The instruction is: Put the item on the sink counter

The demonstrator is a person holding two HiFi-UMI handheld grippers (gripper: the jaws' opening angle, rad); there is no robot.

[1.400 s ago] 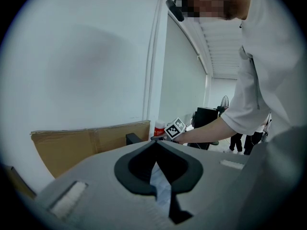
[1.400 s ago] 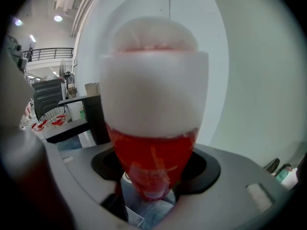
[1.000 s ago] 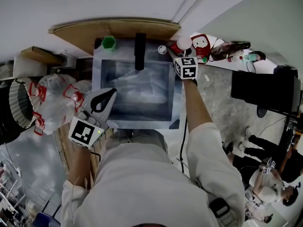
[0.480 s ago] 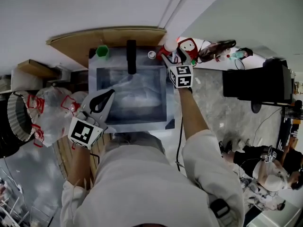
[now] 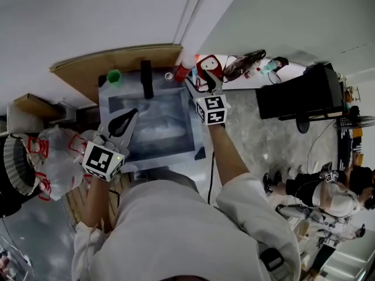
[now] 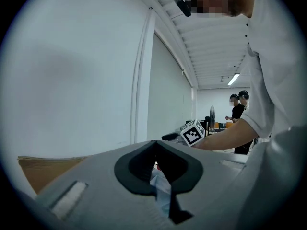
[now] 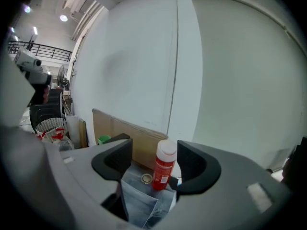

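A red bottle with a white cap (image 5: 184,71) stands upright at the back right corner of the steel sink's rim (image 5: 198,134). In the right gripper view the red bottle (image 7: 164,166) stands between the two jaws, nearer the right pad, with a gap on its left. My right gripper (image 5: 198,82) (image 7: 154,148) is closing its jaws around the bottle, and the pads do not press on it. My left gripper (image 5: 133,113) (image 6: 154,143) hovers over the sink's front left part, shut, with its tips together and nothing held.
A black faucet (image 5: 146,78) and a green cup (image 5: 113,76) stand behind the basin. A small metal ring (image 7: 146,178) lies beside the bottle. A brown board (image 5: 111,60) leans on the wall. Red-white clutter (image 5: 208,65) and a black box (image 5: 299,98) sit to the right, with plastic bags (image 5: 55,151) to the left.
The right gripper has come in around the red bottle at the sink's back right corner. The head camera has shifted. The left gripper stays shut over the sink's front left.
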